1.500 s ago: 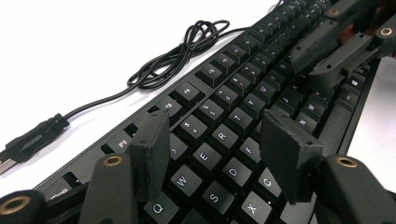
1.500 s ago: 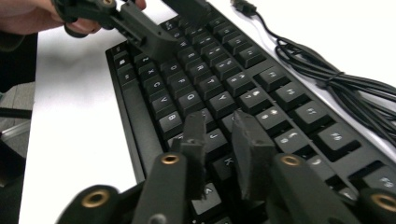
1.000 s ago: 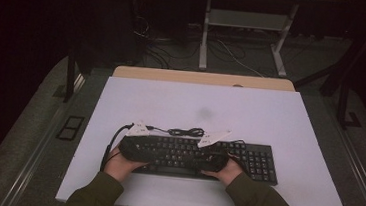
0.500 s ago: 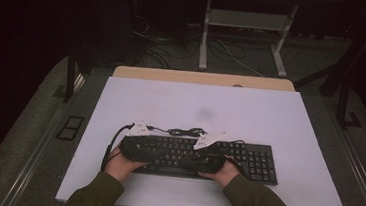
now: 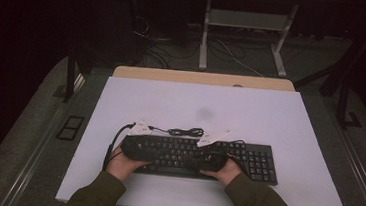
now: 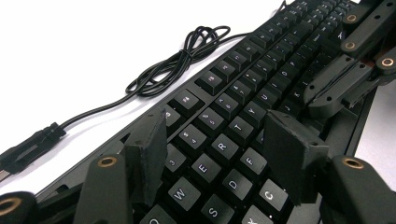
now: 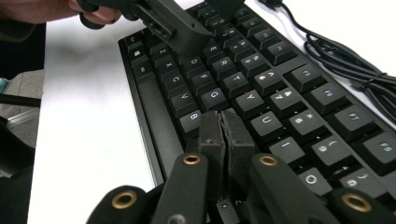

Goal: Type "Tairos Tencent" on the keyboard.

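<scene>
A black keyboard (image 5: 201, 155) lies on the white counter (image 5: 270, 120) under both sets of jaws. The left gripper (image 6: 219, 158) hovers with jaws apart over the E, R, D keys, gripping nothing. The right gripper (image 7: 226, 135) has jaws pressed together, tips at the keys near H and J. A coiled cable (image 6: 182, 60) lies just beyond the keyboard
</scene>
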`<action>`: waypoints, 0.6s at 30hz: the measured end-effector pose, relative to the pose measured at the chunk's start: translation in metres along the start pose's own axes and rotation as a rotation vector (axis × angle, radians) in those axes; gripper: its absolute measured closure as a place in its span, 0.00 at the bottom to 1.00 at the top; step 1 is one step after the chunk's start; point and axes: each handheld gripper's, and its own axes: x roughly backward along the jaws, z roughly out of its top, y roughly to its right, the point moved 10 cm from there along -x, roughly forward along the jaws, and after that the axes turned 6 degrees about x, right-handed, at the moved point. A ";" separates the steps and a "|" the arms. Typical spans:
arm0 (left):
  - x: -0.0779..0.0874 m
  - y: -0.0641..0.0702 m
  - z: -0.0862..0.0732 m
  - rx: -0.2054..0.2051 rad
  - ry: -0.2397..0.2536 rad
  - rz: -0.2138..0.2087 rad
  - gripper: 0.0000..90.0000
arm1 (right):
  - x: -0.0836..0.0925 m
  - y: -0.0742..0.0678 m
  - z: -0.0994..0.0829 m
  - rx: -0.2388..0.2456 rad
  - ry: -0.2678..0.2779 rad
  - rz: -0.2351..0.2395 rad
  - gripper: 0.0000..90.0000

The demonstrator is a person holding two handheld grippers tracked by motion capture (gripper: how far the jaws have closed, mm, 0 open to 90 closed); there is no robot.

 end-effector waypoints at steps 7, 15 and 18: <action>-0.002 0.003 0.002 -0.002 0.001 -0.005 0.48 | 0.009 0.005 0.004 -0.015 0.037 0.002 0.80; -0.008 0.009 0.004 -0.020 -0.007 -0.022 0.59 | 0.016 0.013 0.006 -0.029 0.066 -0.008 0.56; -0.010 0.012 0.006 -0.022 -0.002 -0.029 0.65 | 0.018 0.017 0.007 -0.032 0.074 -0.023 0.48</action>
